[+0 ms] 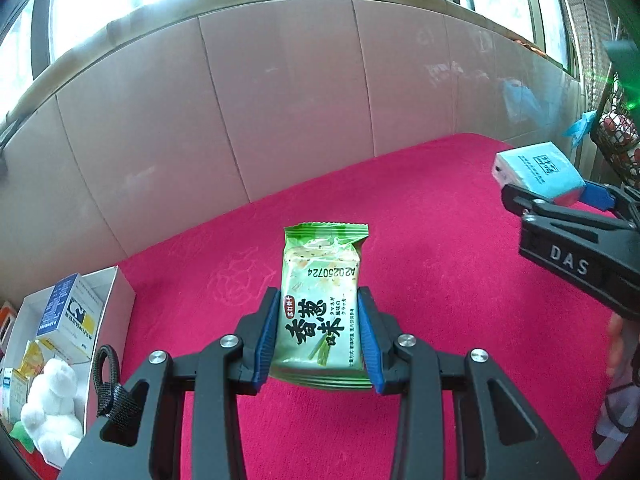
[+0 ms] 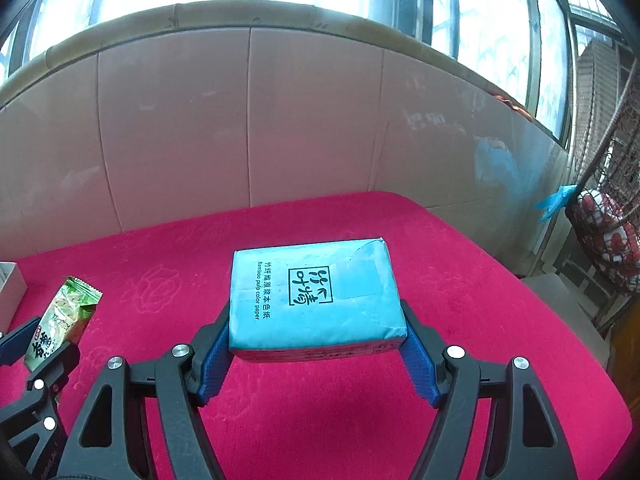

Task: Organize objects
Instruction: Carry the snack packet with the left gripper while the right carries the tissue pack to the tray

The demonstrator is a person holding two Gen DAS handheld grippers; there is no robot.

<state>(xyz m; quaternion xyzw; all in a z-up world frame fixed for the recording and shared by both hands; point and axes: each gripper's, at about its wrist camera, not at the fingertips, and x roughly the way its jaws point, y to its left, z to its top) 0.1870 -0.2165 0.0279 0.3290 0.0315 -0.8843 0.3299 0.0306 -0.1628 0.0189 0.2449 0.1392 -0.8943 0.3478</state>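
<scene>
In the left wrist view my left gripper (image 1: 318, 312) is shut on a green cracker packet (image 1: 322, 300), held above the red cloth (image 1: 440, 340). Its blue pads press the packet's two long sides. My right gripper (image 2: 318, 322) is shut on a light blue tissue pack (image 2: 316, 300), gripped across its width and lifted over the cloth. The tissue pack (image 1: 538, 174) and the right gripper show at the right edge of the left wrist view. The cracker packet (image 2: 64, 316) and a left gripper finger show at the left of the right wrist view.
A white open box (image 1: 108, 300) at the left holds medicine cartons (image 1: 68, 312) and a white plush toy (image 1: 52, 404). A tiled wall (image 2: 240, 128) backs the red cloth (image 2: 500, 320). A wire basket (image 2: 604, 232) stands to the right.
</scene>
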